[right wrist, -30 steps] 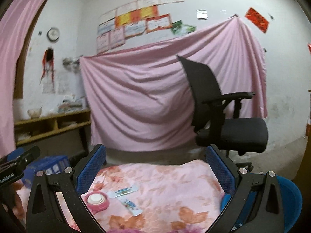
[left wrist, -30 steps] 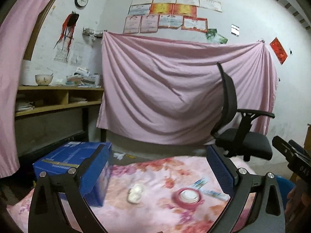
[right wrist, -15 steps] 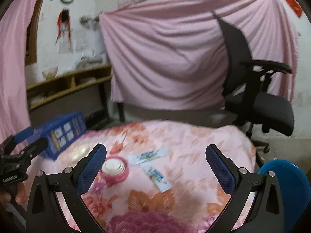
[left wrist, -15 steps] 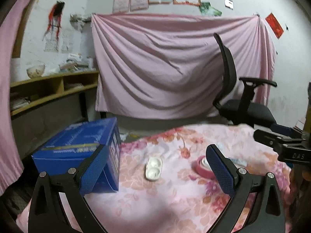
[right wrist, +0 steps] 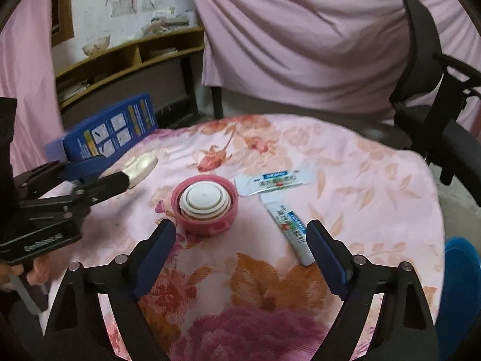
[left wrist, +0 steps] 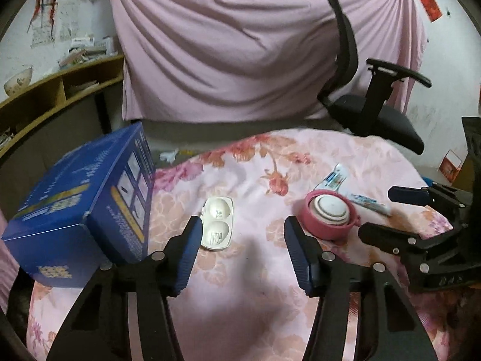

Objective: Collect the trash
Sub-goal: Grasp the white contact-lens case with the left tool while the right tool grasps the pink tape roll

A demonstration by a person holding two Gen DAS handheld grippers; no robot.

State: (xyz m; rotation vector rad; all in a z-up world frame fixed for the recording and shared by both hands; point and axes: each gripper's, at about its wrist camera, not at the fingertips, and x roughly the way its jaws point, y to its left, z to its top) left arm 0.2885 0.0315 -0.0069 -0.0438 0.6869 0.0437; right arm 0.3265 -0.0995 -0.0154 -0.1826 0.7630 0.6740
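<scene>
On the floral pink cloth (left wrist: 246,186) lie a white two-cup plastic tray (left wrist: 217,224), a pink lid with white rings (left wrist: 329,215) and two printed sachets (left wrist: 332,179) (left wrist: 368,203). My left gripper (left wrist: 244,236) hovers over the cloth, jaws closing with nothing between them; the white tray lies just past its left pad. My right gripper (right wrist: 240,242) points down at the cloth, jaws closing and empty. The pink lid (right wrist: 206,204) sits just ahead of its left finger, and one sachet (right wrist: 290,228) runs beside its right finger. The other sachet (right wrist: 273,182) lies farther off.
A blue carton (left wrist: 81,198) stands on the table's left edge. A black office chair (left wrist: 375,114) is behind the table to the right, and a blue bin (right wrist: 460,270) sits low at the right. Wooden shelves (left wrist: 60,90) line the left wall. A pink sheet (left wrist: 240,45) hangs behind.
Both grippers came down and tipped toward the table, so the trash looks nearer. Both pairs of jaws narrowed, the left much more than the right.
</scene>
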